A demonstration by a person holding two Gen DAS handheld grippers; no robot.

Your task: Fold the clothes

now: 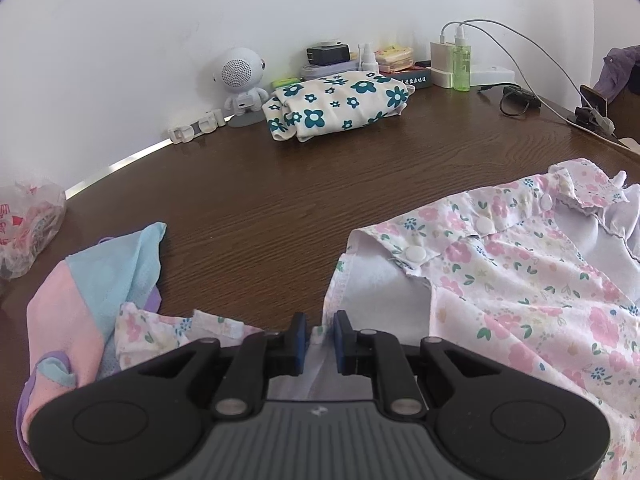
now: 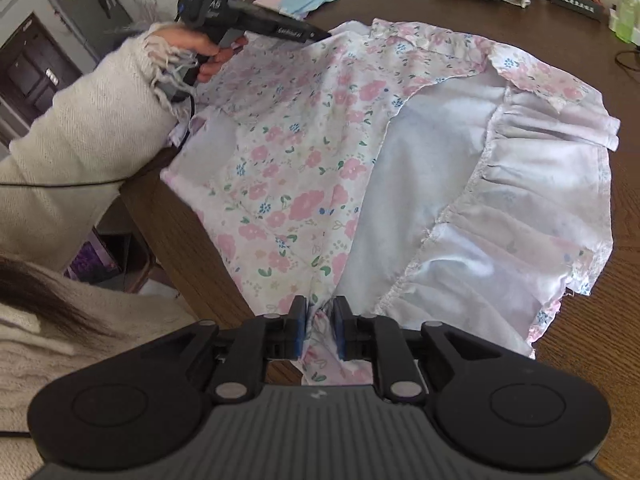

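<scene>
Both grippers are clamped on the dress [image 2: 304,168], which lies spread on the table [image 1: 280,184] with its near part hanging over the table edge toward me. My left gripper [image 1: 320,336] pinches a thin white hem; my right gripper [image 2: 320,332] bites a bunched wad of floral cloth at the near edge.

Risks, as I judge them:
- Left grip holds very little fabric between the blue pads [image 1: 299,340]. A sideways pull could slip it out and drop that corner.
- Right grip has gathered several layers. Lifting may drag the lining [image 2: 420,160] along with the face and fold it crooked.
- The ruffle [image 2: 520,208] lies flipped open, wrong side up. If it is not flattened first, the fold will trap a lump.
- A pastel garment [image 1: 100,280] sits just beside the left gripper, partly under a scrap of the same floral print. It could get swept along.
- A cable [image 2: 60,184] runs across my left sleeve near the table edge. Snag hazard.

Materials:
- Dress: thin woven cloth, pink and blue flower print on white, limp, creases easily. Round white snaps [image 1: 484,224] along the placket.
- Lining: plain pale, smooth, slightly sheer.
- Ruffle: gathered seam, wavy edge.
- Table: dark wood grain, hard, low friction, so cloth slides freely.
- Folded bundle [image 1: 340,108], teal flowers on cream, well apart at the back.
</scene>
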